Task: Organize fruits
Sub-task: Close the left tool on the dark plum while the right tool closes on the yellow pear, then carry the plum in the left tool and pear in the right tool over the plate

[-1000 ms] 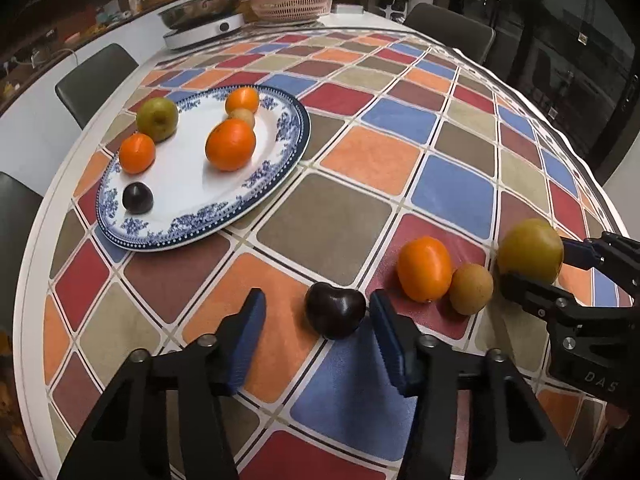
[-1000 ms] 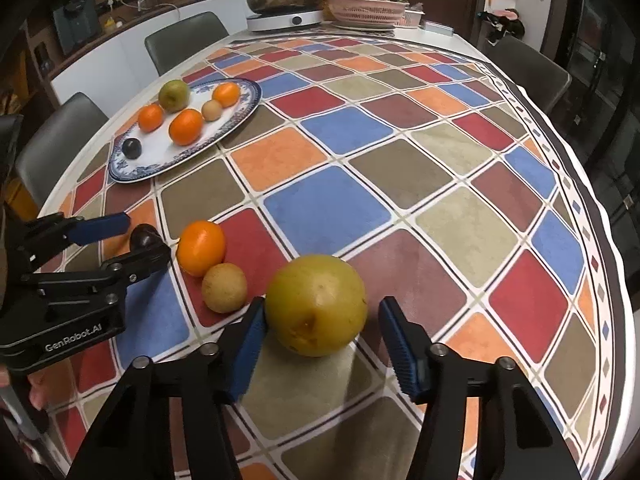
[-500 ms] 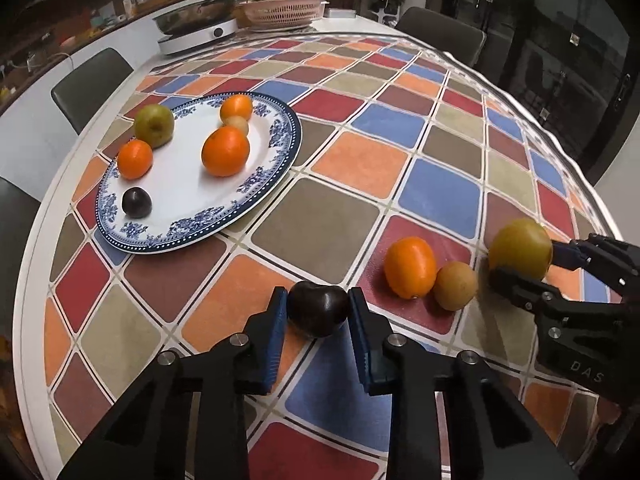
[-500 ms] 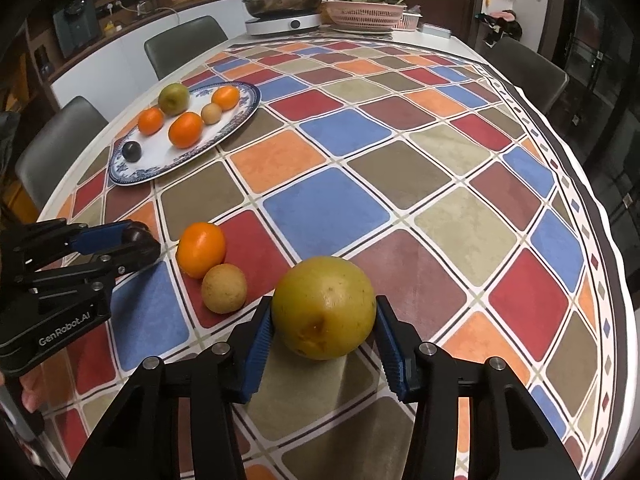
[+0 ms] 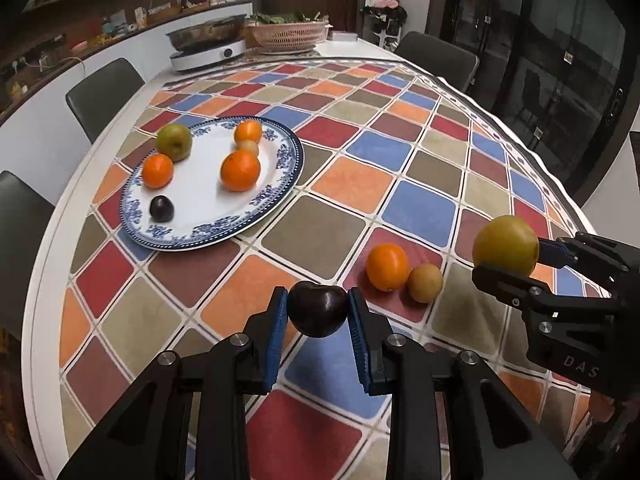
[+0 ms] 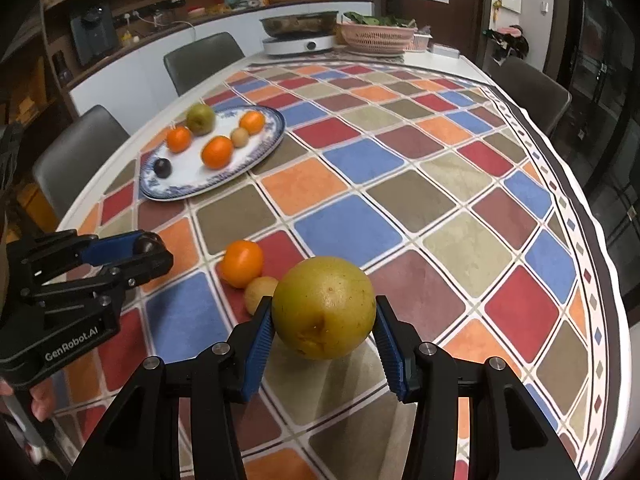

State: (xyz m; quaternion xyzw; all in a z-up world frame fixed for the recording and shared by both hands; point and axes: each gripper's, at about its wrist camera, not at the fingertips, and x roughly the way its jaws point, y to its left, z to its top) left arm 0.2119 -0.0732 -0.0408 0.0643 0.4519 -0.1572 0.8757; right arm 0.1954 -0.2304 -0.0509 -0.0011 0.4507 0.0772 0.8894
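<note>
My left gripper [image 5: 318, 309] is shut on a dark plum [image 5: 318, 308] and holds it above the checked tablecloth. My right gripper [image 6: 324, 320] is shut on a large yellow-green pear [image 6: 323, 307], lifted off the table; it also shows in the left wrist view [image 5: 506, 245]. An orange [image 5: 387, 267] and a small brown fruit [image 5: 425, 282] lie side by side on the cloth between the grippers. A blue-and-white plate [image 5: 276, 196] at the far left holds several fruits: oranges, a green pear, a small brown fruit and a dark plum [image 5: 161, 208].
An electric cooker [image 5: 208, 46] and a pink basket [image 5: 288, 34] stand at the table's far end. Grey chairs [image 5: 102, 90] stand around the table. The table edge runs close on the left and right.
Both grippers closed on their fruits, the left on the plum and the right on the pear, and lifted them off the cloth.
</note>
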